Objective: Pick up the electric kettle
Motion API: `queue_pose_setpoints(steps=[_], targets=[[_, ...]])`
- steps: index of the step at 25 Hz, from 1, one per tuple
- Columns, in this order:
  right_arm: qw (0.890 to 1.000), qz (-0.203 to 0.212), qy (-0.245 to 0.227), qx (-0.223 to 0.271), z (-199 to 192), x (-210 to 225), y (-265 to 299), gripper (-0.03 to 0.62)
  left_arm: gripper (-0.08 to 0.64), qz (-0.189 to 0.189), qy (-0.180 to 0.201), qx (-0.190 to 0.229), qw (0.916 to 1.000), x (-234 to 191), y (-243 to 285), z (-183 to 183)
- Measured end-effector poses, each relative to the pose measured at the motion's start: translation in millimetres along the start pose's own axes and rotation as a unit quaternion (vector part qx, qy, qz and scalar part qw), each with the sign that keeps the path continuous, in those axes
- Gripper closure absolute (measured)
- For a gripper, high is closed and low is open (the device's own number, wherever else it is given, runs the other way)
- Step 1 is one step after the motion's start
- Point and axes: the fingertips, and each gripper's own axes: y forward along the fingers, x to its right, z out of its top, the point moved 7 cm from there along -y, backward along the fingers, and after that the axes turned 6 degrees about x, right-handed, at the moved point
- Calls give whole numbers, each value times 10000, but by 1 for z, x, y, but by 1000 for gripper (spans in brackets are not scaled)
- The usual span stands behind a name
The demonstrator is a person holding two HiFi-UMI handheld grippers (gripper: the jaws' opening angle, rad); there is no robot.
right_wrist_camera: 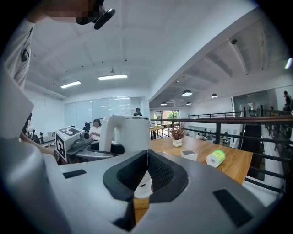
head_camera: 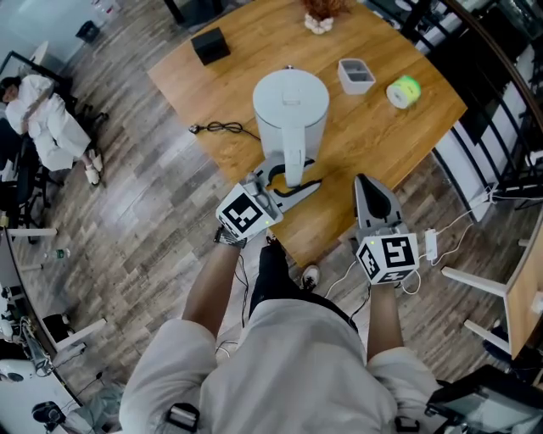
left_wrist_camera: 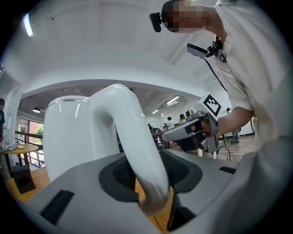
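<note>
The white electric kettle (head_camera: 290,106) stands out over the near part of the wooden table (head_camera: 229,85), its curved handle (head_camera: 293,165) towards me. My left gripper (head_camera: 287,184) is shut on that handle; in the left gripper view the handle (left_wrist_camera: 130,141) runs down between the pads, with the kettle body (left_wrist_camera: 66,137) behind. My right gripper (head_camera: 374,202) hangs to the right of the kettle, off the table's near edge, jaws shut and empty. From the right gripper view the kettle (right_wrist_camera: 130,132) and left gripper (right_wrist_camera: 89,148) lie ahead to the left.
On the table lie a black box (head_camera: 209,45), a black cable (head_camera: 221,129), a white container (head_camera: 356,75), a green-and-white roll (head_camera: 405,91) and a small plant (head_camera: 320,17). A person (head_camera: 42,110) sits far left. A railing (head_camera: 501,102) runs at the right.
</note>
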Motion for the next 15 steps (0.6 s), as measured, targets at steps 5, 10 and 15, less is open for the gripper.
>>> queue_pose_setpoints(steps=[5,10,15], targets=[[9999,15,-47,118,15,-2,-8,584,408,111,45,105,9999,11,-9,20],[9997,78,-55,226,33,-7,-16,584,407,304,36,231,9993,22,-21,44],[9994,178,-44,289,50,-20,-32,584,407,506,-33,353,9981,40,-40,69]])
